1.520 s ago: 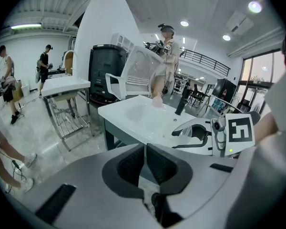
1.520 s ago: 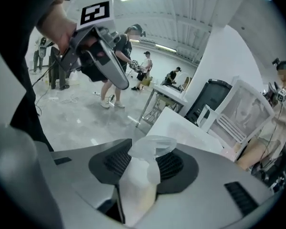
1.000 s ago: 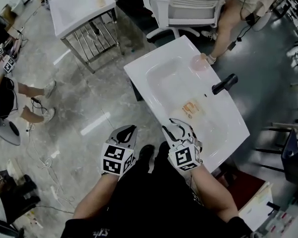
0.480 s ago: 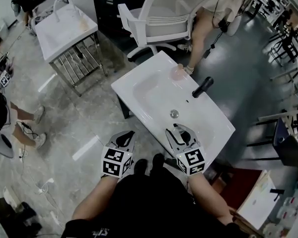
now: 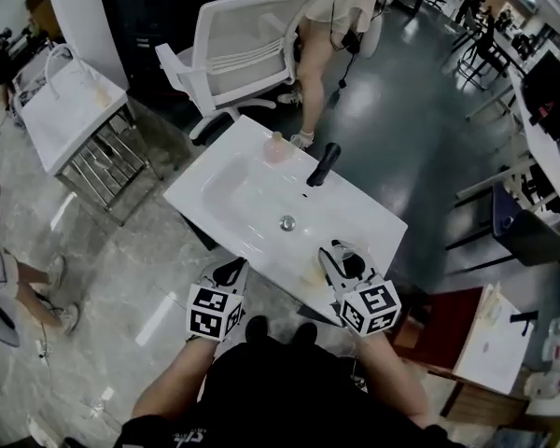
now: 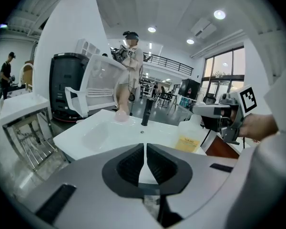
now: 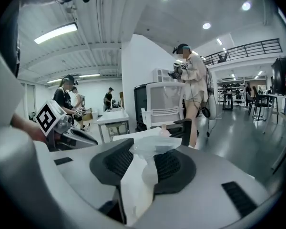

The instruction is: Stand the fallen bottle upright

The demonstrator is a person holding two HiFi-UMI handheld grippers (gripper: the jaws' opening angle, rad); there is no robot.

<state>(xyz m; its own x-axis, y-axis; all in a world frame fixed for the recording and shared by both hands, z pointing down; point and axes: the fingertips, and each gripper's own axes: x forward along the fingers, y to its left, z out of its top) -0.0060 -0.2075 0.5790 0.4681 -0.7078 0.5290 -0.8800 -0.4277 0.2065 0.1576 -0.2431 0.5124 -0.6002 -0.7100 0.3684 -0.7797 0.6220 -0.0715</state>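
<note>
Your right gripper [image 5: 343, 261] had just been closing, jaws pinching the bottle [image 6: 188, 140] near upright at the sink's [image 5: 233, 180] five o'clock corner, so I'd judge only set-down and release remained; your left gripper [image 6: 145, 163] hung pressed together, empty.

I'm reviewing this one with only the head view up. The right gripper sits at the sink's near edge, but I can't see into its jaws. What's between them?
Observer: In the right gripper view a translucent bottle stands between the right gripper jaws, with its wide top above the pads. The jaws have just been closing with it between them.
Operator: Is it upright, or lying over?
Observer: The left gripper view shows it roughly upright, with its yellow label facing that camera. I cannot tell whether its base rests on the sink.
</note>
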